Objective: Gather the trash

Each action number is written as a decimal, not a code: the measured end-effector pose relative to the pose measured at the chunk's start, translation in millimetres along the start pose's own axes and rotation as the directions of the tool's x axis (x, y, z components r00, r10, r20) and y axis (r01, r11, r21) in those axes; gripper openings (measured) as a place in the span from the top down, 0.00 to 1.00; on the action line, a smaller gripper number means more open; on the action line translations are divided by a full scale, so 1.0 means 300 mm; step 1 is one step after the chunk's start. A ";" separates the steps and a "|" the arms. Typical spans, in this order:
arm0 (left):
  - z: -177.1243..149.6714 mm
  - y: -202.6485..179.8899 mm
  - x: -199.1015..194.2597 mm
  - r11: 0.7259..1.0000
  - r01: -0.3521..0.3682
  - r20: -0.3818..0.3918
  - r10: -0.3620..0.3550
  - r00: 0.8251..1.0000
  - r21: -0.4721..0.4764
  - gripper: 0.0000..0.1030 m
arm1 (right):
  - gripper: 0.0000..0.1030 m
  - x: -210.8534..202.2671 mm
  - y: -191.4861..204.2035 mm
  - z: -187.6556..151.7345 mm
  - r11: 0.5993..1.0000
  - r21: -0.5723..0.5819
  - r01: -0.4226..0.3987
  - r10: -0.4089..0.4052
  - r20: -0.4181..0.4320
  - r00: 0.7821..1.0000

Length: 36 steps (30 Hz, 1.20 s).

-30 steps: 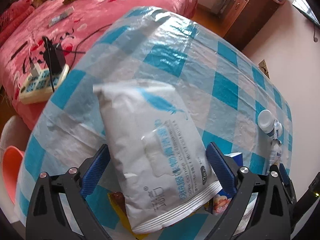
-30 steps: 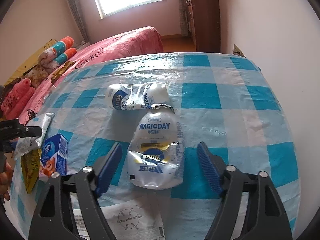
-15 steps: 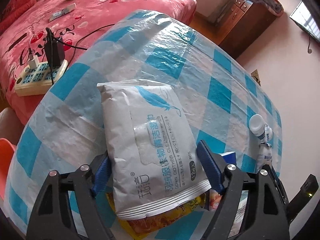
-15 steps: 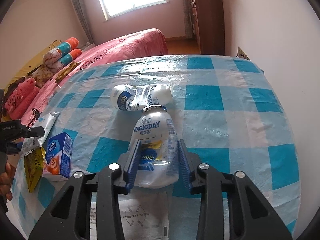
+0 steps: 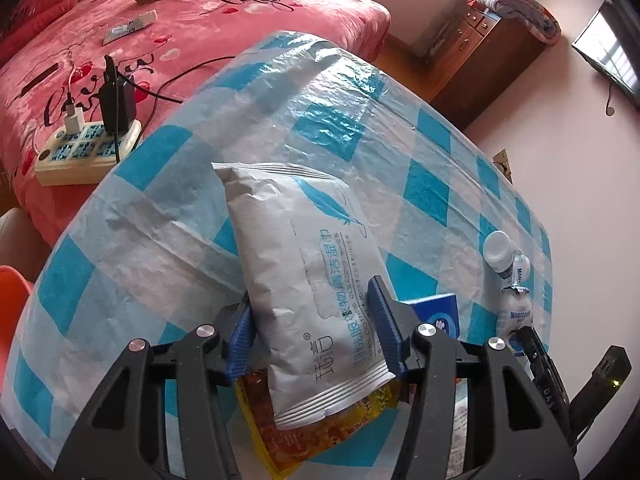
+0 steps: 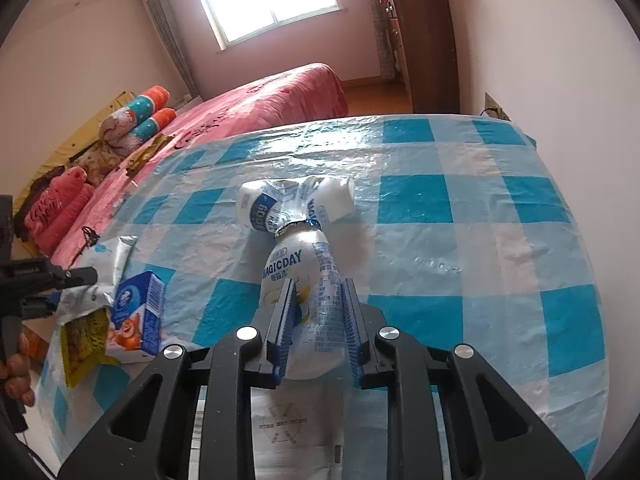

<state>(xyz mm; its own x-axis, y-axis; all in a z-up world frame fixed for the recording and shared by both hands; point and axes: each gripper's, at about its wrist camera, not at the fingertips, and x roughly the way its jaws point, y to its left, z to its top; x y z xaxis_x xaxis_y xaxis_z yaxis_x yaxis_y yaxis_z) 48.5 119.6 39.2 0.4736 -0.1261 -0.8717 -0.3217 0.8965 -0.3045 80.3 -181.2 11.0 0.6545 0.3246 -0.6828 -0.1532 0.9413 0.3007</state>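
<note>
Here, in the left wrist view, the left tongs (image 5: 314, 330) are closing on a pale wet-wipes pack (image 5: 304, 280), and both blue pads already press into its near half. The pack lies lengthwise on the checked worktop (image 5: 132, 240), its near end overlapping a yellow snack wrapper (image 5: 316, 436). It looks soft and crinkly, a film pouch with some give, probably light if mostly used up. The flanks dent under the pads, so a hold across the width near the sealed end seems sound; the film may be slick, and the far end will likely droop once lifted. A blue carton (image 5: 438, 314) sits just right of the tongs, and two small white bottles (image 5: 506, 264) lie further right.

In the right wrist view, the right tongs (image 6: 318, 326) are also closing, clenched round the body of a crushed yoghurt-drink bottle (image 6: 304, 268) marked MAGICDAY. It lies near the middle of the worktop (image 6: 500, 240) with its neck pointing away, touching a second flattened bottle (image 6: 292, 204) lying crosswise beyond it. The thin plastic is visibly squashed between the pads, so it is light and yielding rather than stiff; a grip on the wider lower body suits it better than on the tapered neck. At the left edge the blue carton (image 6: 138, 316) stands beside the snack wrapper (image 6: 86, 346), and a printed sheet (image 6: 294, 432) lies under the near end.
</note>
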 end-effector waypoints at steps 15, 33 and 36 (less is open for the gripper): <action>-0.074 0.028 -0.071 0.995 0.093 0.025 -0.094 0.995 0.024 0.61 | 0.84 -0.029 0.045 -0.002 0.994 -0.014 -0.108 0.108 0.018 0.994; -0.150 0.164 -0.173 0.956 0.288 0.057 -0.290 0.955 0.048 0.77 | 0.84 -0.086 0.088 -0.057 0.983 0.009 -0.185 0.183 0.070 0.981; -0.159 0.193 -0.184 0.947 0.317 0.063 -0.319 0.946 0.046 0.78 | 0.84 -0.101 0.094 -0.066 0.980 0.031 -0.198 0.195 0.069 0.978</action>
<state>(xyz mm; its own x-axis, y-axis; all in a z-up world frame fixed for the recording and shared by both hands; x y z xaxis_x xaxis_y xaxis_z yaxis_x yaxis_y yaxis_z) -35.5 158.3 51.5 0.6022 -0.3787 -0.7028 -0.1173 0.8288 -0.5471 41.7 -162.5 27.0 0.6618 0.4949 -0.5631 -0.2565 0.8553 0.4503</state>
